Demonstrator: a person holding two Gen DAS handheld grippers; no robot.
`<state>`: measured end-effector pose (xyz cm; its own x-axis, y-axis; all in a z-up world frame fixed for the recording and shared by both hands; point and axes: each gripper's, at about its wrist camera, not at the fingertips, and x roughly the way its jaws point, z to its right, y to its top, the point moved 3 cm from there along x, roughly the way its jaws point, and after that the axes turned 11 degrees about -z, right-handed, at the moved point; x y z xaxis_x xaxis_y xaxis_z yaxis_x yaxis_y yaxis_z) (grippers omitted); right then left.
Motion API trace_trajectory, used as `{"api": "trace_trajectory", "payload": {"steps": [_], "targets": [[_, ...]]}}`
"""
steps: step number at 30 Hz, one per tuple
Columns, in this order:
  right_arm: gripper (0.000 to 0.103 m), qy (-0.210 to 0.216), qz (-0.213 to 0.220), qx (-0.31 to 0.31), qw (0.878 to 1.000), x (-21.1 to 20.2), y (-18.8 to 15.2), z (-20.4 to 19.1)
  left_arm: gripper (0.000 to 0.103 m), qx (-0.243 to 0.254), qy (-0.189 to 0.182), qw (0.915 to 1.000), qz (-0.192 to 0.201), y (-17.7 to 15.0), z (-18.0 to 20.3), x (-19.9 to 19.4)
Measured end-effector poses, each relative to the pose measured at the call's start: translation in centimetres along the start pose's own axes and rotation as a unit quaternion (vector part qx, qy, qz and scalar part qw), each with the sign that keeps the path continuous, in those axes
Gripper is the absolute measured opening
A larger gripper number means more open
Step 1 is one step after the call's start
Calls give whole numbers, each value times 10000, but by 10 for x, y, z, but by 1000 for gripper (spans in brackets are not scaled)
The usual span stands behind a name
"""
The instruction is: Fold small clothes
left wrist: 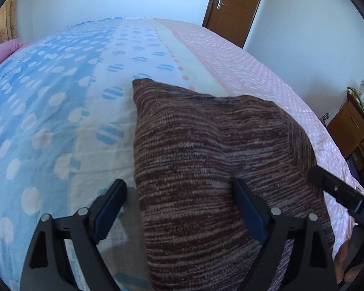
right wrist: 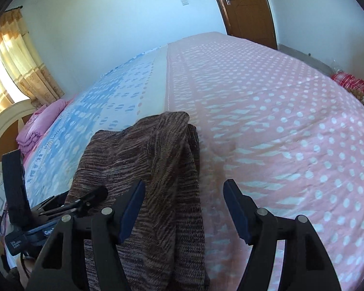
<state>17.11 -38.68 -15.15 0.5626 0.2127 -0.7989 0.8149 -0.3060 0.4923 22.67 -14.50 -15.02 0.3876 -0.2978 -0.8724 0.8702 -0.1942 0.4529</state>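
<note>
A brown, striped knitted garment [left wrist: 218, 157] lies folded on the bed, partly on the cream strip of the sheet and partly on the pink one. My left gripper [left wrist: 179, 189] hangs open just above its near left edge, one finger over the sheet and the other over the knit, with neither pad pressing. In the right wrist view the same garment [right wrist: 145, 160] shows a doubled-over far corner. My right gripper [right wrist: 185, 186] is open over its right edge, and nothing is pinched. The left gripper's body [right wrist: 60, 206] shows low on the left there.
The bed sheet [left wrist: 48, 101] has blue, cream and pink dotted bands and runs far back. A folded pink blanket [right wrist: 36, 131] lies by the headboard and curtain. A brown door [left wrist: 233, 4] stands behind. A wooden cabinet [left wrist: 349, 126] and a red cloth [right wrist: 354, 82] are beyond the bed's right edge.
</note>
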Motion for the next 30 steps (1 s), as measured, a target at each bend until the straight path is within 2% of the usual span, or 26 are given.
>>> {"api": "trace_trajectory", "payload": {"steps": [5, 12, 16, 18, 21, 24, 25, 26, 30], "targets": [[68, -94, -138, 0, 9999, 17, 2, 0, 95, 65, 134, 9998, 97, -6, 4, -2], [68, 139, -219, -172, 9995, 31, 2, -11, 97, 59, 111, 9999, 96, -8, 7, -2], [66, 229, -370, -556, 9975, 38, -2, -28, 97, 30, 45, 9999, 98, -6, 4, 0], [63, 136, -393, -709, 9966, 40, -4, -34, 97, 40, 24, 9999, 97, -5, 4, 1], [62, 247, -413, -606, 9970, 41, -3, -32, 96, 47, -49, 9999, 95, -5, 4, 1], [57, 251, -405, -596, 9971, 43, -2, -32, 89, 63, -213, 9997, 129, -5, 4, 0], [50, 284, -420, -628, 9967, 43, -3, -32, 82, 86, -299, 9994, 145, -6, 4, 0], [48, 335, -443, -642, 9964, 43, -4, -33, 75, 131, -422, 9989, 157, -6, 5, -1], [45, 714, -498, -383, 9955, 45, -3, -24, 73, 71, -700, 9974, 178, -7, 3, -2]]}}
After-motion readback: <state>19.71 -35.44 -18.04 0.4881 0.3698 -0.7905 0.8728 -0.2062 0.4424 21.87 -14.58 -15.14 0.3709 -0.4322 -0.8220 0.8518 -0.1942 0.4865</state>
